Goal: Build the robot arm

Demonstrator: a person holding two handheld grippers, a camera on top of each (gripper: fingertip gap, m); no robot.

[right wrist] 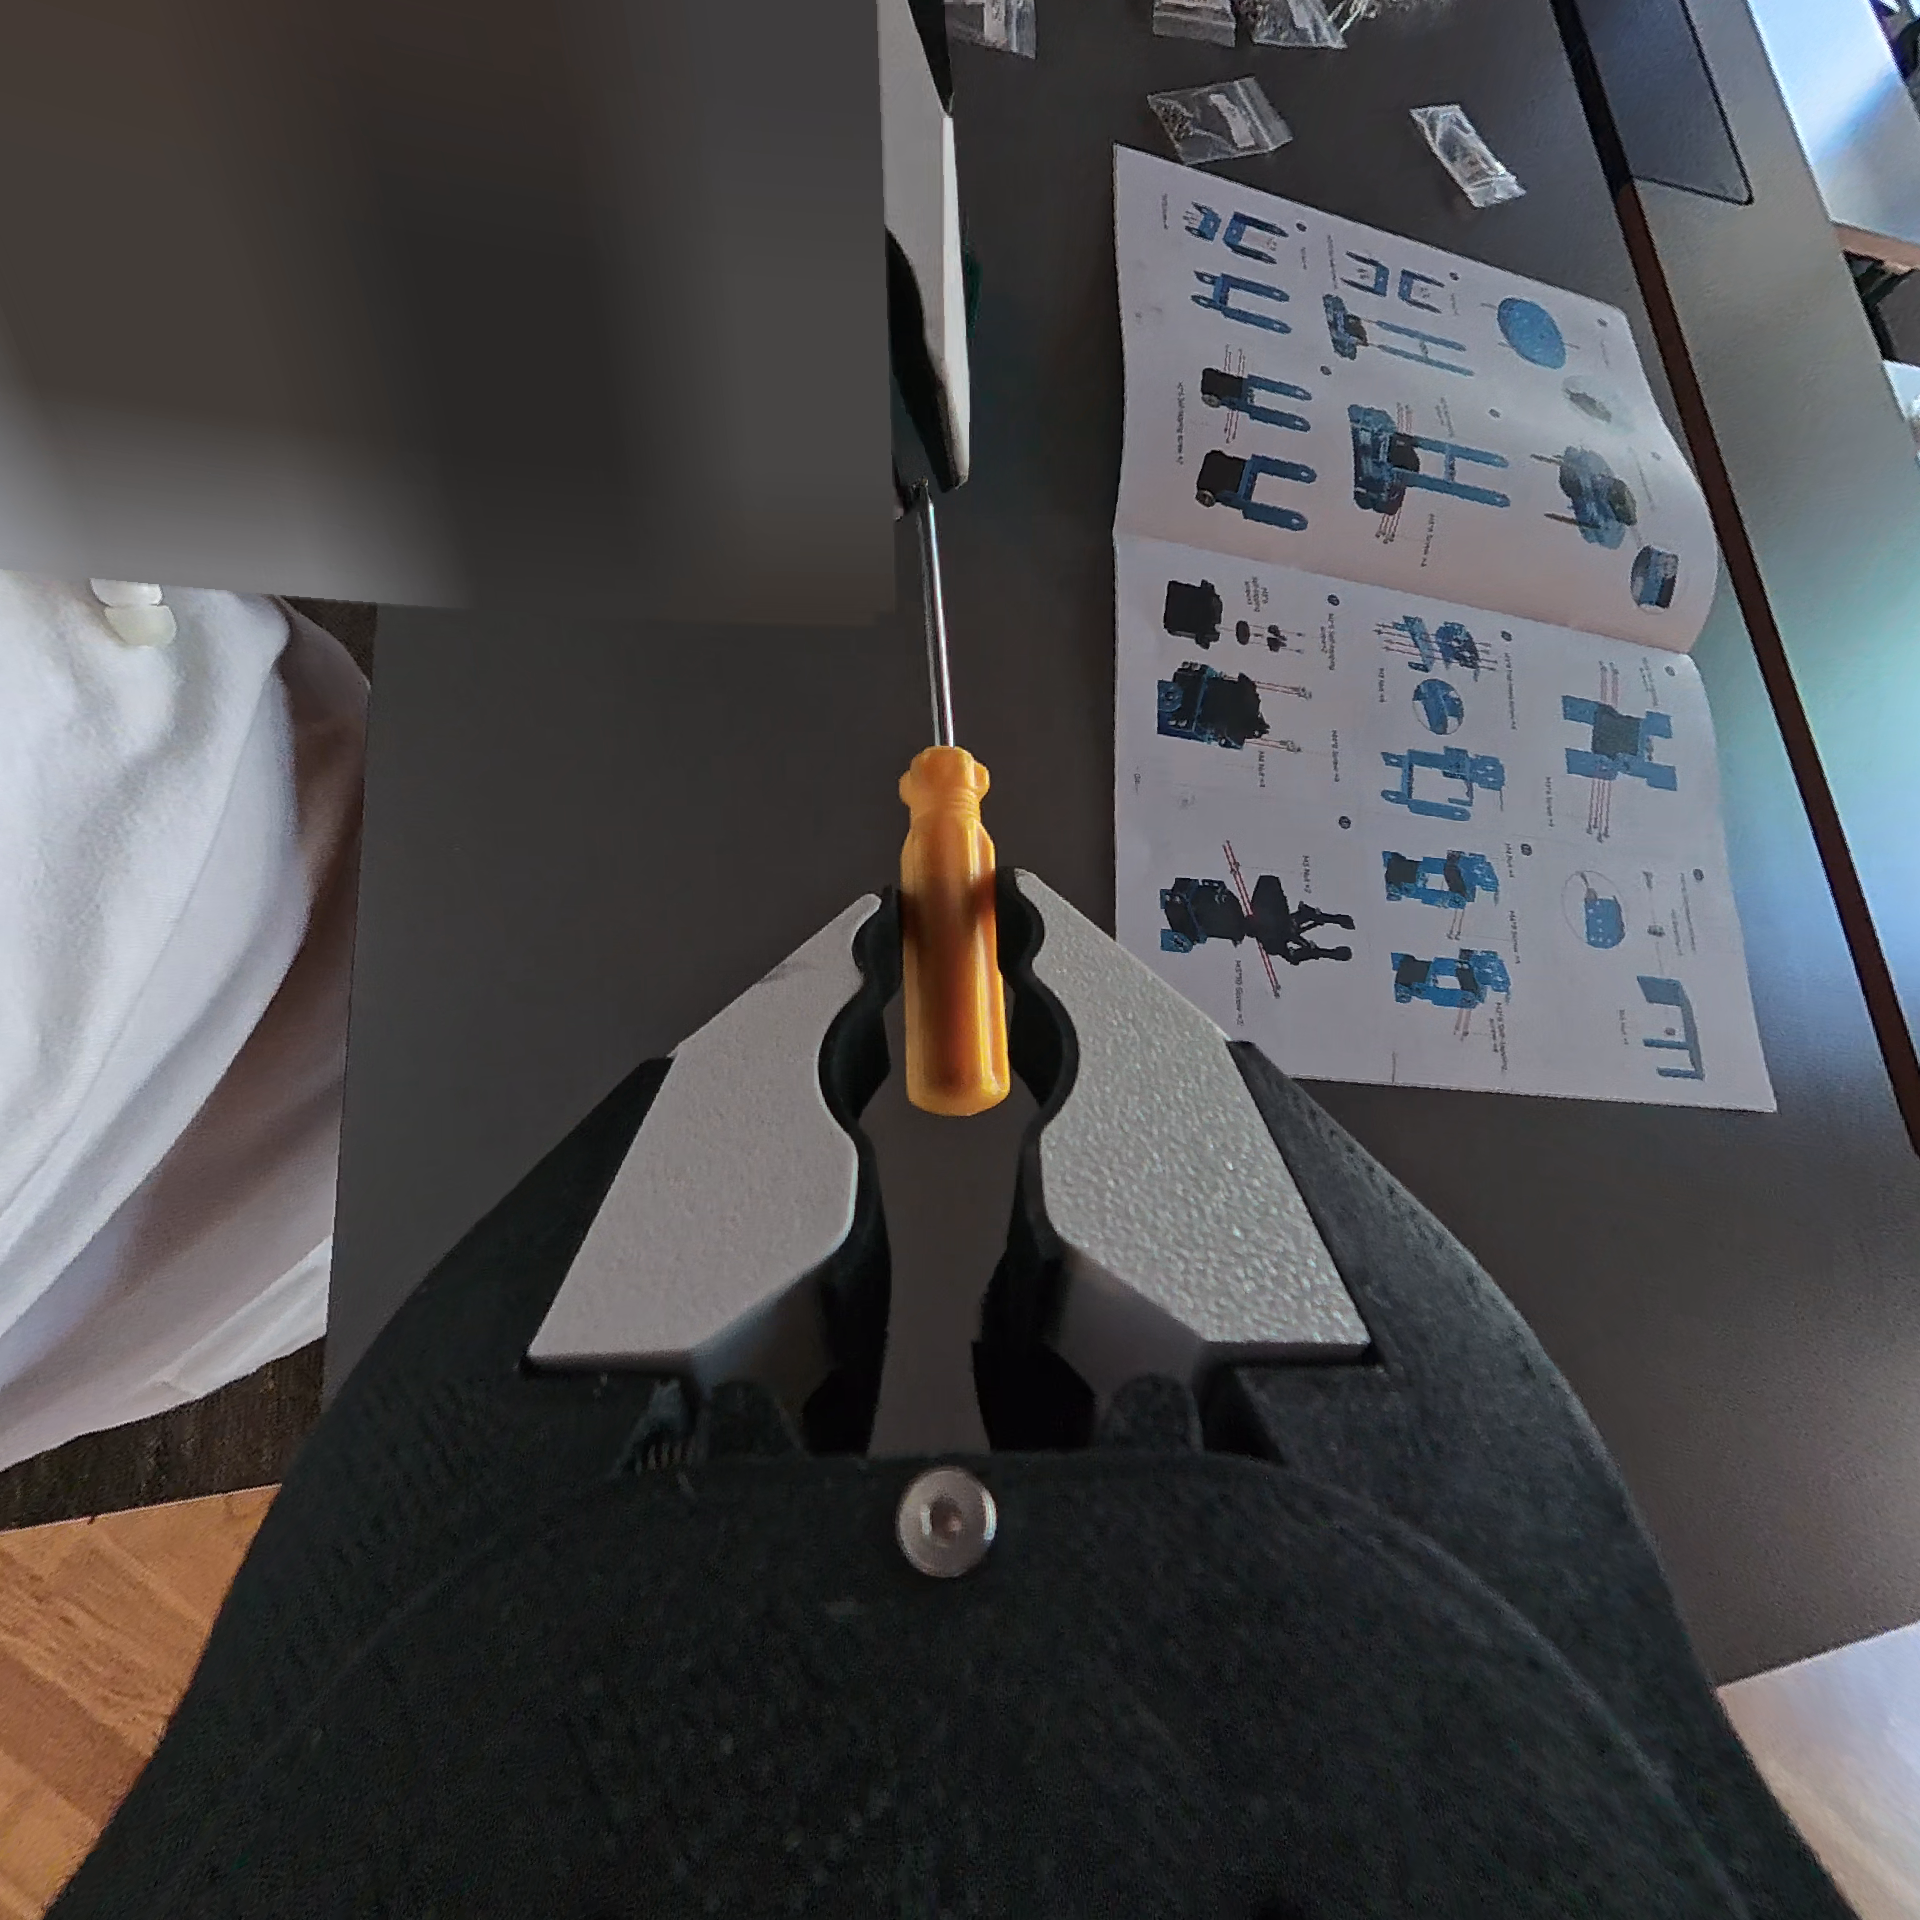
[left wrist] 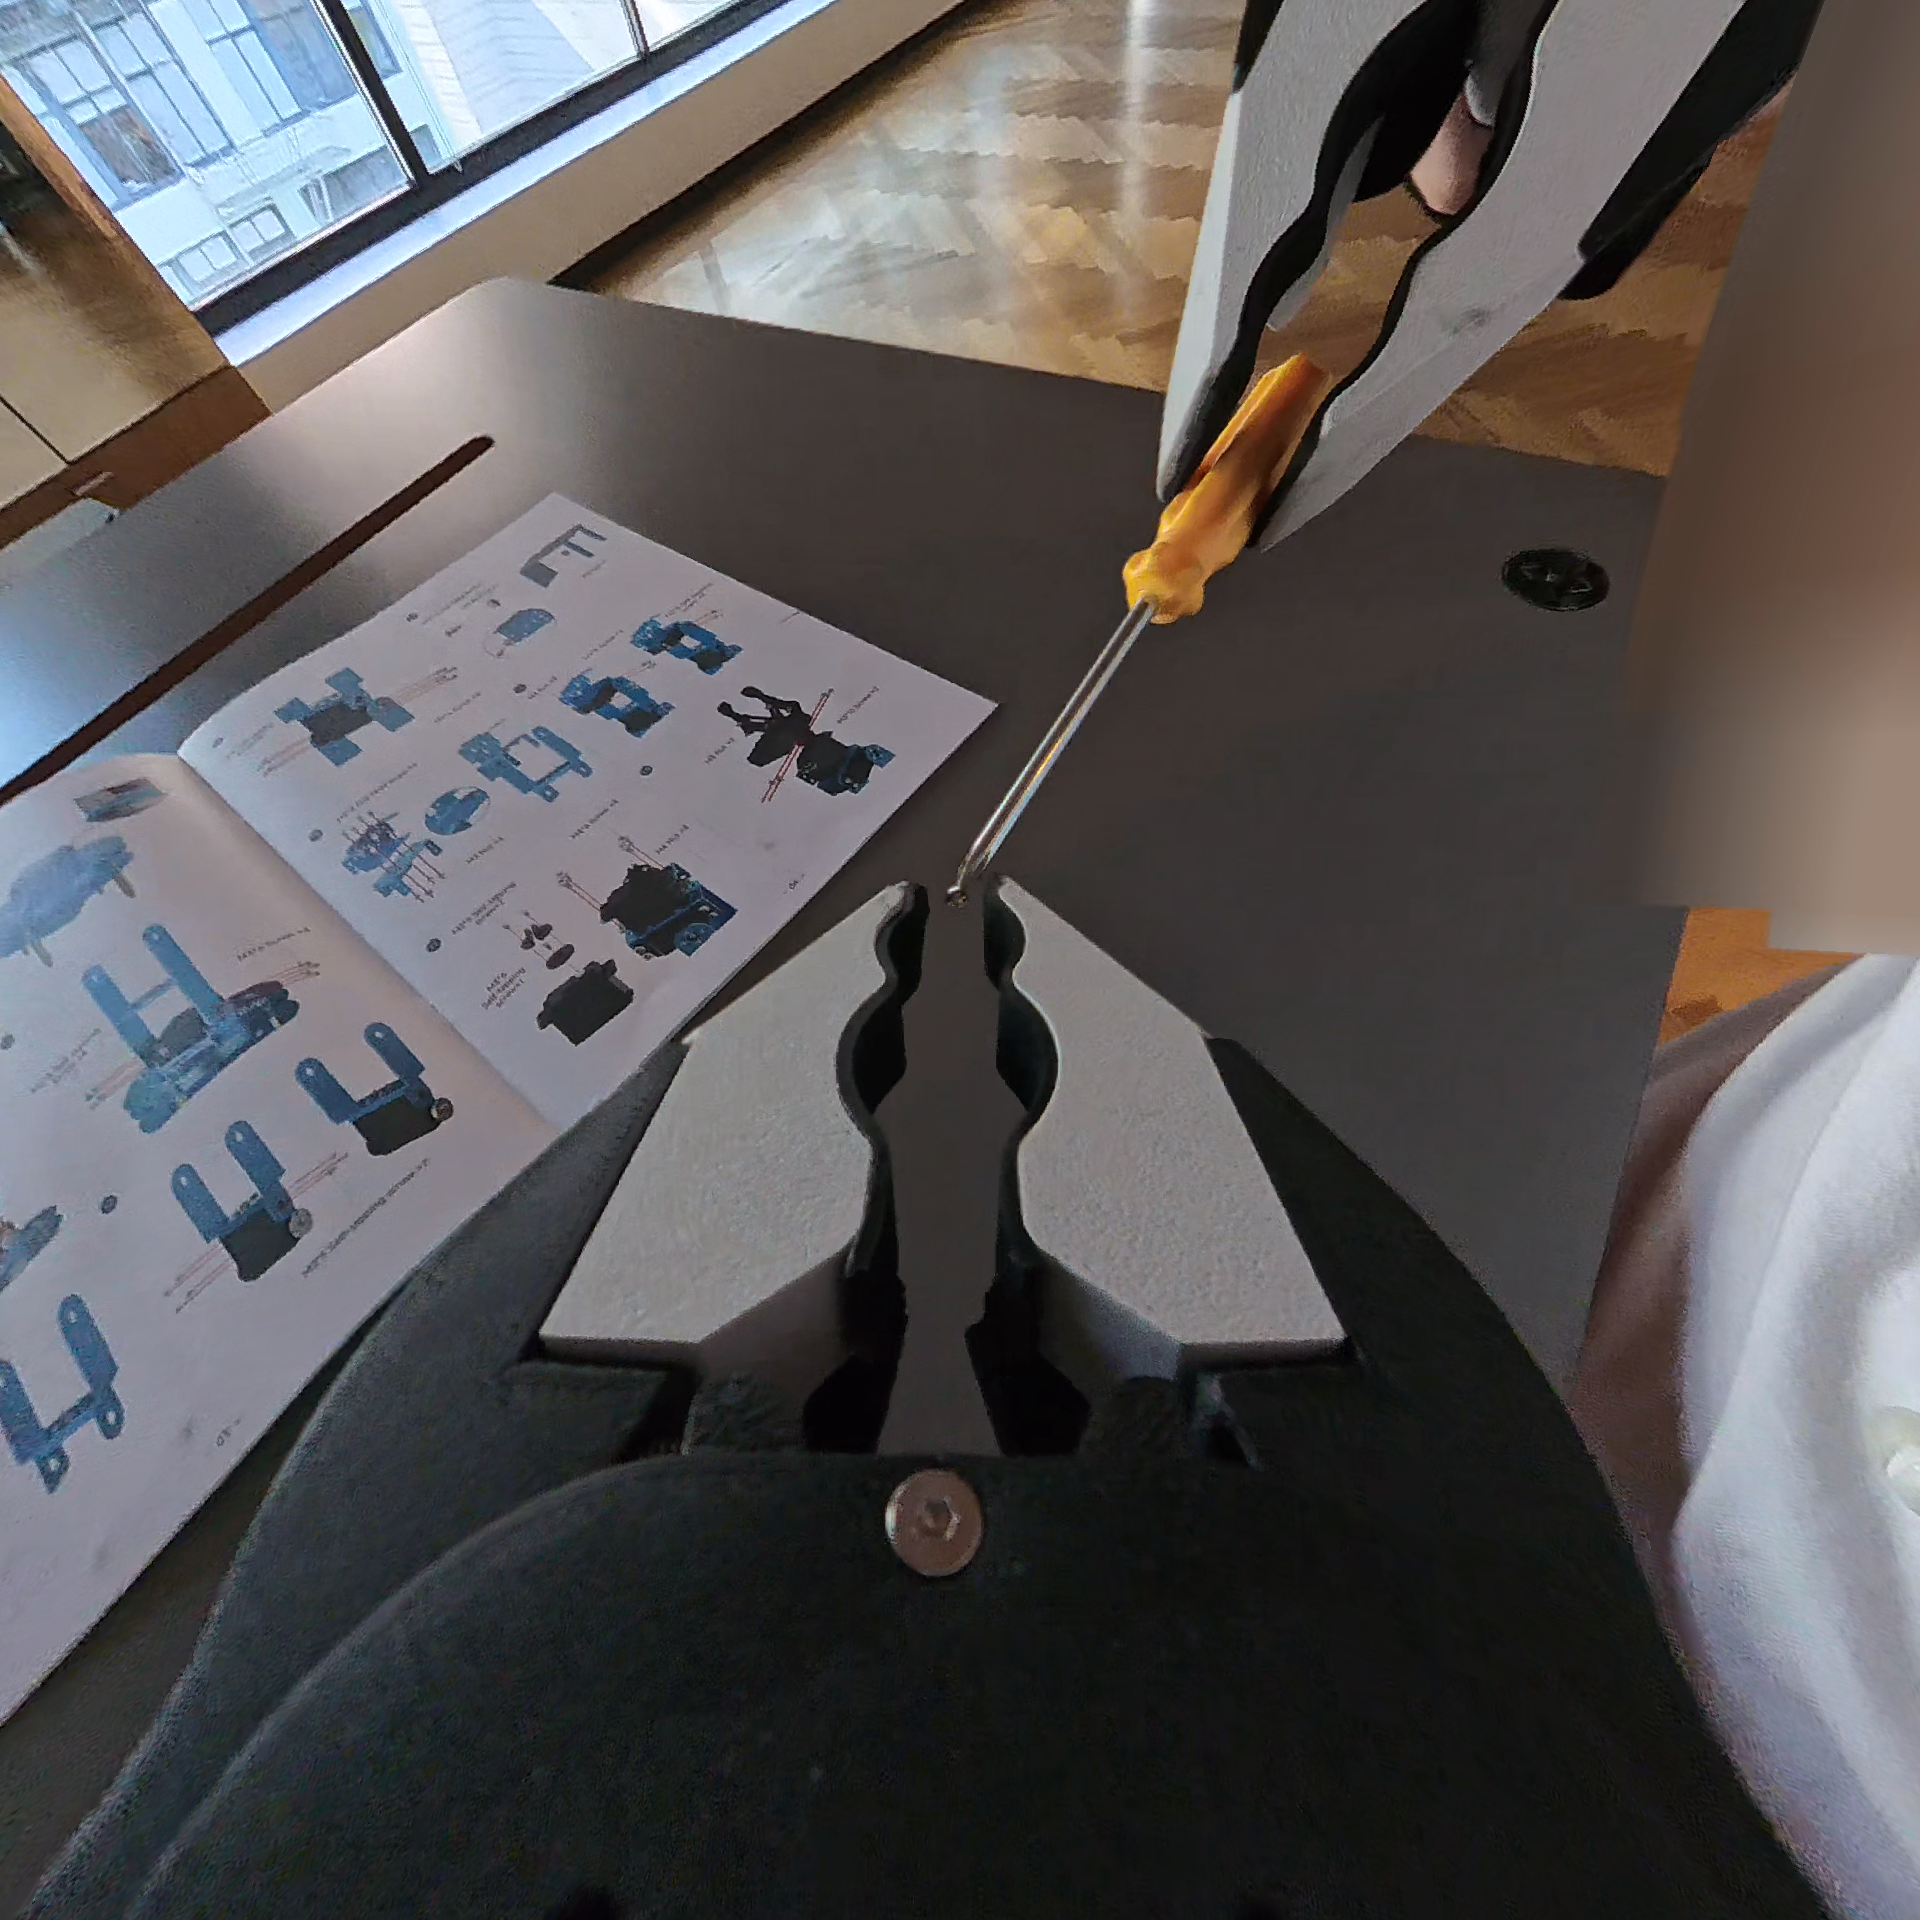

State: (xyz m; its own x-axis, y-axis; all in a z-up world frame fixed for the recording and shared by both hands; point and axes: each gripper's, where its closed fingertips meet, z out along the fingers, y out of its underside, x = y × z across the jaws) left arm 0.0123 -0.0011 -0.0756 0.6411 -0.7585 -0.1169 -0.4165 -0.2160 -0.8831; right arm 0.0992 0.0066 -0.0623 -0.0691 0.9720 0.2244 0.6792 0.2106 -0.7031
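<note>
My right gripper (right wrist: 948,883) is shut on the orange handle of a small screwdriver (right wrist: 951,935). The metal shaft points away towards my left gripper (right wrist: 930,457), seen edge-on there. In the left wrist view the right gripper (left wrist: 1226,514) comes down from the top and the screwdriver (left wrist: 1164,571) slants down-left. Its tip meets a tiny screw (left wrist: 958,898) just off the tips of my left gripper (left wrist: 956,894). The left jaws stand a narrow gap apart over the dark table (left wrist: 1299,831) and hold nothing that I can see.
An open instruction booklet (left wrist: 499,831) with blue part drawings lies left of the grippers; it also shows in the right wrist view (right wrist: 1403,675). Small clear bags (right wrist: 1221,120) of parts lie beyond it. A person in white (left wrist: 1787,1351) sits at the table edge. A round black grommet (left wrist: 1555,579) is set in the tabletop. Across from one pair of fingers to the other is roughly 10 cm. My left tips are about 30 cm from the round black grommet (left wrist: 1555,579), my right tips only 20 cm.
</note>
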